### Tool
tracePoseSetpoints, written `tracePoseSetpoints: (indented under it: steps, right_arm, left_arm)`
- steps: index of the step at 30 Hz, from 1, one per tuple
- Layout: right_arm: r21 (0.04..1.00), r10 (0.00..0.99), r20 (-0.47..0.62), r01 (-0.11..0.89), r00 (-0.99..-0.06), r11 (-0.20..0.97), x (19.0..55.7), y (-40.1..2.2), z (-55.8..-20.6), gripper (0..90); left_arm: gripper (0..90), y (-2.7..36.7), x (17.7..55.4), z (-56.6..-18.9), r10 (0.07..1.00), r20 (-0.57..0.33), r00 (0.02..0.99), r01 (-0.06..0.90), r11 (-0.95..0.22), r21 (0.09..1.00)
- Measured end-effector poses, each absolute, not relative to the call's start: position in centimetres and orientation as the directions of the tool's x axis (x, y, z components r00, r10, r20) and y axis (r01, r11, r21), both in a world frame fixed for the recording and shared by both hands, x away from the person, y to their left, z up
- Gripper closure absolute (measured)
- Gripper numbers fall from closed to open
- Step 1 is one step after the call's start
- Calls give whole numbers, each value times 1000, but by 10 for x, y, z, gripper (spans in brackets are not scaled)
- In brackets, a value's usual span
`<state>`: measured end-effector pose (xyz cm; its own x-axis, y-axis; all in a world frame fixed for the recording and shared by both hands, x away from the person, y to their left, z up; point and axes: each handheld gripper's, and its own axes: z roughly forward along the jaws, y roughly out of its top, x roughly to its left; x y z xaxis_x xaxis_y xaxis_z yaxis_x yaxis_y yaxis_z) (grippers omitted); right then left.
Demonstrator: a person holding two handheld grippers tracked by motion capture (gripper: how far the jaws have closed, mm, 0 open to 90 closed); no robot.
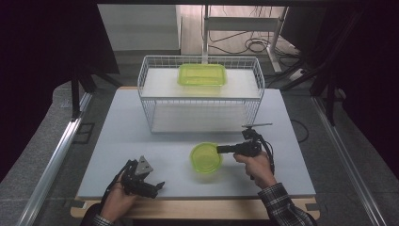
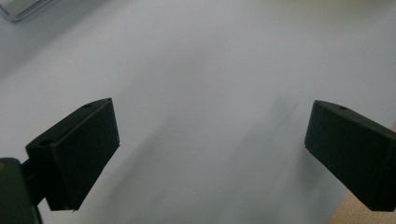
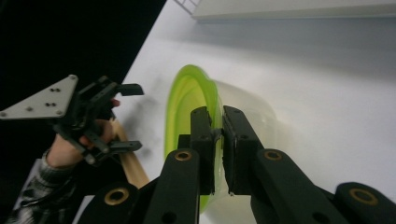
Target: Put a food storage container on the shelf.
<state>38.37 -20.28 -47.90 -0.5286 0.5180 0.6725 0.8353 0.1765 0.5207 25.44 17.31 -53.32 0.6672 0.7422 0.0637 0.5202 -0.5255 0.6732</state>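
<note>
green bowl (image 1: 206,158) rim pinched by right claw (image 3: 218,154), left claw (image 2: 210,154) open, bare tabletop (image 1: 141,136) around

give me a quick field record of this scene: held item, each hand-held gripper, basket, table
held item: green round bowl, rim pinched between the jaws in the right gripper view
right hand-held gripper: shut on the bowl's rim, which sits on the table
left hand-held gripper: jaws wide apart, nothing between them, over bare table
basket: white wire basket at the far side, holding a green rectangular container
table: pale grey top
</note>
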Motion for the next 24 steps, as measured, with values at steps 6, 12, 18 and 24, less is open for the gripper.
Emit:
tracePoseSetpoints:
  steps: [6, 12, 18, 24]
  right_arm:
    - [536, 558, 634, 824, -536, 183, 385, -205, -481, 811]
    - [541, 649, 535, 809, -541, 229, 389, -208, -487, 740]
    - [539, 658, 542, 817, -524, 206, 394, -212, -492, 649]
    - [555, 665, 533, 810, -523, 192, 403, -211, -488, 615]
  left_arm:
    - [26, 173, 254, -533, 741, 63, 668, 521, -527, 672]
    - [26, 173, 255, -534, 741, 62, 669, 522, -528, 670]
    - [26, 173, 255, -534, 740, 62, 669, 523, -528, 669]
    - [26, 173, 255, -534, 740, 61, 670, 523, -530, 668]
